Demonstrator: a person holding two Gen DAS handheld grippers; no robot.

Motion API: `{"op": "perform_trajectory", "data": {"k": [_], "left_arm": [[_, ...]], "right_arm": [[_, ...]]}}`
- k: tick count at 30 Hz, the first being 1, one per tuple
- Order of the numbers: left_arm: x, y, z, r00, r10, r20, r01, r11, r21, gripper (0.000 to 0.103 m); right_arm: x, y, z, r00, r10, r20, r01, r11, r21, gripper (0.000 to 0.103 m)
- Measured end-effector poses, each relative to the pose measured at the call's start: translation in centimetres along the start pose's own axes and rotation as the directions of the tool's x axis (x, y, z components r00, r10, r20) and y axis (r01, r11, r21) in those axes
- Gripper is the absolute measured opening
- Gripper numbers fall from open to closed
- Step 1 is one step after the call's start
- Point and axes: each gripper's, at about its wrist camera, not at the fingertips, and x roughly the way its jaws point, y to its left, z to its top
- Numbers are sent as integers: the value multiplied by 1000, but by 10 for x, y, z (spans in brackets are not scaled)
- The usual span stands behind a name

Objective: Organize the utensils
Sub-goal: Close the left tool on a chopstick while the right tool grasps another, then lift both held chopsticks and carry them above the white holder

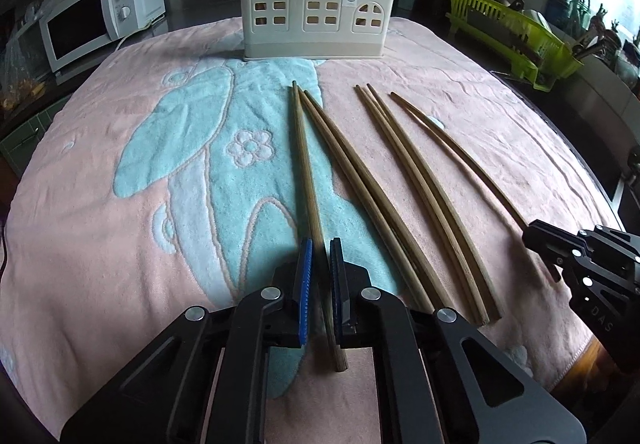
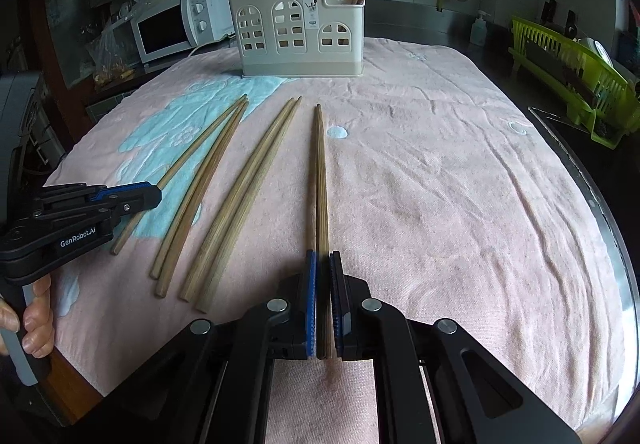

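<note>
Lying lengthwise up the middle of each wrist view, the chopsticks point their thin ends toward the cream utensil holder [image 1: 310,0] at top centre. The left tongs [image 1: 319,276] have clamped the thick end of a single chopstick [image 1: 304,160]; the right tongs [image 2: 323,284] pinch a pair of chopsticks [image 2: 319,172] the same way. Two loose pairs [image 1: 404,184] rest between them on the pink towel [image 1: 460,116] covering the surface. Each hand looks equally near the holder, and bare towel lies ahead. Sticks already standing in the holder may crowd the drop. A microwave [image 1: 92,20] sits upper left, a green rack [image 1: 516,32] upper right.
</note>
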Motion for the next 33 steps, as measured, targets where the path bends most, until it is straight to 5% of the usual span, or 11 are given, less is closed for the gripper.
{"op": "perform_trajectory", "data": {"k": [19, 33], "left_arm": [[-49, 41, 41, 970, -53, 236, 74, 994, -82, 5], [-60, 55, 98, 950, -120, 287, 144, 988, -62, 5]], "right_arm": [[-57, -1, 61, 974, 60, 217, -62, 998, 0, 6], [-82, -19, 148, 943, 101, 318, -97, 995, -29, 6]]}}
